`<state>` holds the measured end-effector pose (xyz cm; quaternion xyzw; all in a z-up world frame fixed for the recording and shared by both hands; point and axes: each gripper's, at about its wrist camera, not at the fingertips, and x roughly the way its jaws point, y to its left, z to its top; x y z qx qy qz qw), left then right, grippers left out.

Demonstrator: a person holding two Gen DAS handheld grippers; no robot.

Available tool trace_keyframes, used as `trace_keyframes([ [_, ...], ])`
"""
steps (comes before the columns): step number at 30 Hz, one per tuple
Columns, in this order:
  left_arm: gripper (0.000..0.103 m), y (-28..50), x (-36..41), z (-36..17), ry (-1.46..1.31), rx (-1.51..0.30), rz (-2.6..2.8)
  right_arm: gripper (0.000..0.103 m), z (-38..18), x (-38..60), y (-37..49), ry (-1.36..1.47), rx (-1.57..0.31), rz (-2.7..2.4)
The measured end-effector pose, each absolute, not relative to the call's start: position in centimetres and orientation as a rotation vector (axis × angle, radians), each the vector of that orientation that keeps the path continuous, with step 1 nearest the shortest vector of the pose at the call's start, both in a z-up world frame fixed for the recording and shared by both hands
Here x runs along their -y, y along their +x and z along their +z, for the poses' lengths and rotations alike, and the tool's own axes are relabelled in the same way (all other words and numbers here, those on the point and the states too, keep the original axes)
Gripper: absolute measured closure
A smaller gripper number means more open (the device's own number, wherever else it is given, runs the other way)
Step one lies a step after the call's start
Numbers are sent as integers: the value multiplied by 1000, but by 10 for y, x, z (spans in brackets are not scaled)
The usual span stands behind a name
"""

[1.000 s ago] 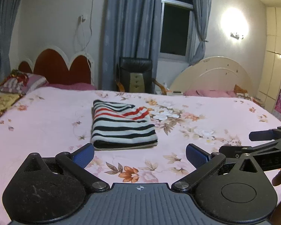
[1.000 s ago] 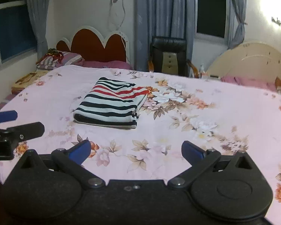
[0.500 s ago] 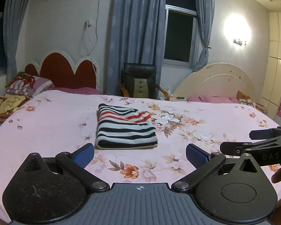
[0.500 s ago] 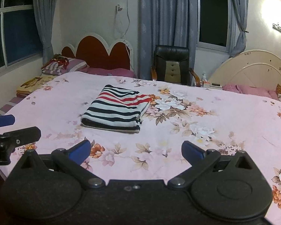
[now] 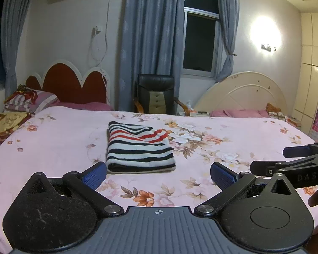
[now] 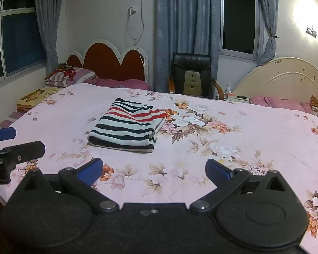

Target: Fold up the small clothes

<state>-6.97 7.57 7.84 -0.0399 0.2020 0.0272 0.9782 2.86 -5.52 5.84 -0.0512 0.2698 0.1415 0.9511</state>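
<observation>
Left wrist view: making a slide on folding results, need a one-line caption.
Folded striped garment lies on the floral bedsheet, both grippers' jaws open and empty.

Grey curtains (image 5: 146,42) flank a dark window (image 5: 199,42); a black chair (image 5: 156,93) stands between two headboards; a wall lamp (image 5: 268,47) glows.

Dim room, glaring wall lamp (image 5: 268,47), fisheye-bent edges.
</observation>
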Motion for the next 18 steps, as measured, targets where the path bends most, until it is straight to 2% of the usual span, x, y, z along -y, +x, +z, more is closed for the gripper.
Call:
trace_keyframes([
  [18,0,-69,-76,79,-77,-401,51,1,59,55,29,-109,-545,291],
])
